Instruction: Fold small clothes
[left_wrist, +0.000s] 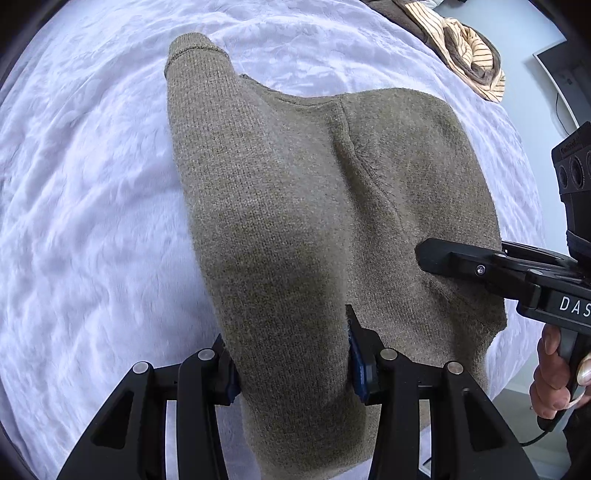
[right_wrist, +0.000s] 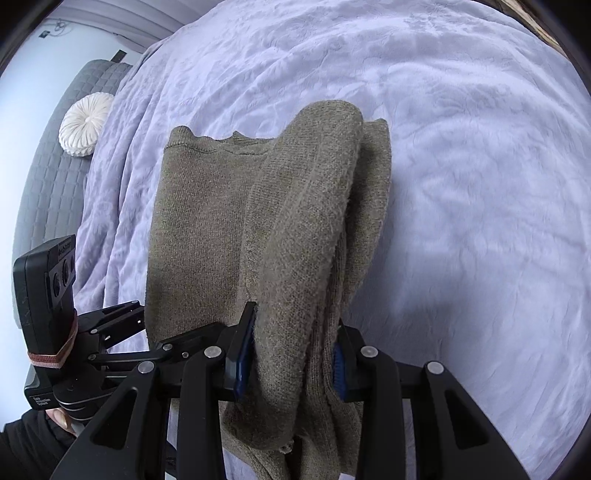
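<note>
An olive-brown knitted sweater (left_wrist: 295, 192) hangs above the white fluffy bedspread (left_wrist: 92, 184), held up by both grippers. My left gripper (left_wrist: 291, 362) is shut on a thick fold of its near edge, blue pads pressing from both sides. My right gripper (right_wrist: 291, 354) is shut on another bunched fold of the sweater (right_wrist: 280, 229), whose far end droops toward the bedspread (right_wrist: 461, 184). In the left wrist view the right gripper (left_wrist: 428, 254) reaches in from the right, one finger against the knit. In the right wrist view the left gripper's body (right_wrist: 110, 332) shows at the left, its tips behind the fabric.
A striped cream-and-brown garment (left_wrist: 465, 55) lies heaped at the far right edge of the bed. A round white cushion (right_wrist: 86, 125) rests on a grey quilted seat (right_wrist: 48, 177) beside the bed. A hand (left_wrist: 554, 373) grips the right tool's handle.
</note>
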